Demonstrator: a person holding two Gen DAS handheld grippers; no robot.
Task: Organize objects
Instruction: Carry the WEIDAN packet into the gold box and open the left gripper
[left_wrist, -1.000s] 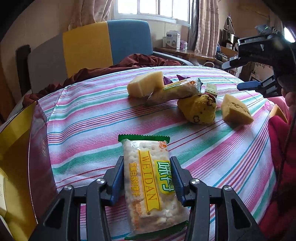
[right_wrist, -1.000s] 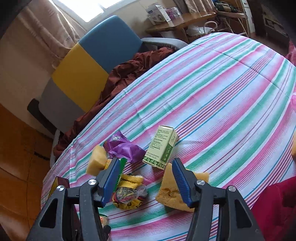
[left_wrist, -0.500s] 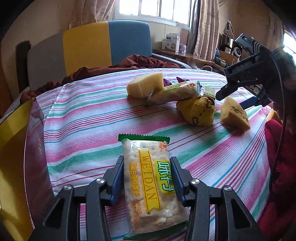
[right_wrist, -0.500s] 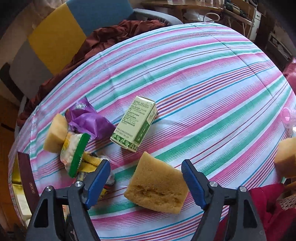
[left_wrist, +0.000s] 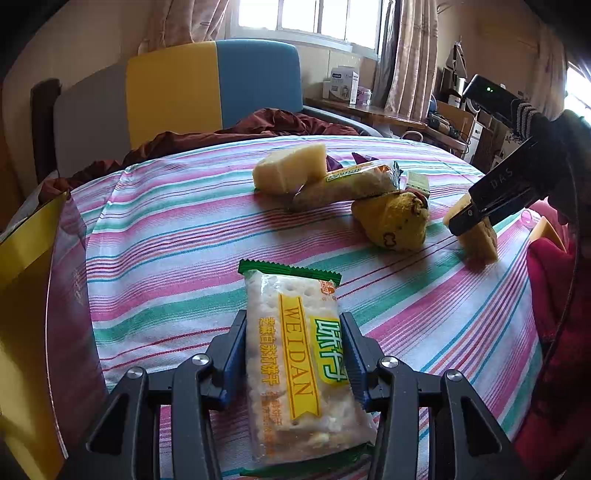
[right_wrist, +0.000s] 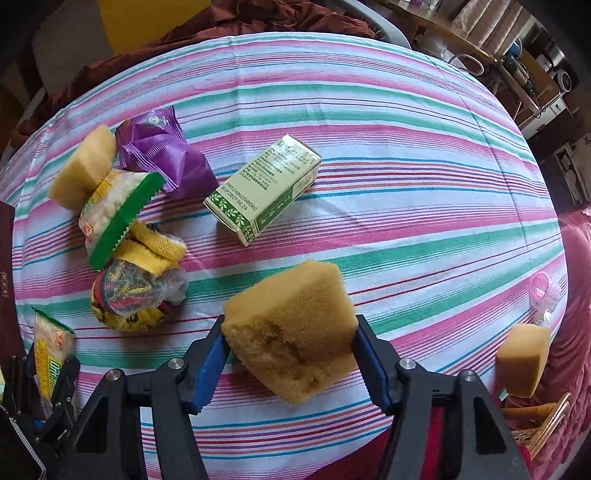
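My left gripper (left_wrist: 293, 345) is shut on a WEIDAN cracker packet (left_wrist: 295, 365) and holds it over the striped tablecloth (left_wrist: 166, 229). My right gripper (right_wrist: 290, 356) has its blue pads on both sides of a tan sponge block (right_wrist: 291, 332), touching it; the same sponge (left_wrist: 476, 236) shows at the right in the left wrist view. On the cloth lie a green medicine box (right_wrist: 264, 188), a purple wrapper (right_wrist: 162, 151), a second cracker packet (right_wrist: 110, 206), a pale sponge (right_wrist: 83, 166) and a yellow knitted toy (right_wrist: 136, 288).
A third sponge (right_wrist: 521, 363) and a wicker basket (right_wrist: 539, 424) sit at the right table edge. A small pink cup (right_wrist: 545, 291) stands near them. A yellow box (left_wrist: 22, 295) is at the left edge. A yellow-blue chair (left_wrist: 210, 88) stands behind the table.
My right gripper has come down over the tan sponge and its pads now close against the sponge's sides. My left gripper has held still with the cracker packet.
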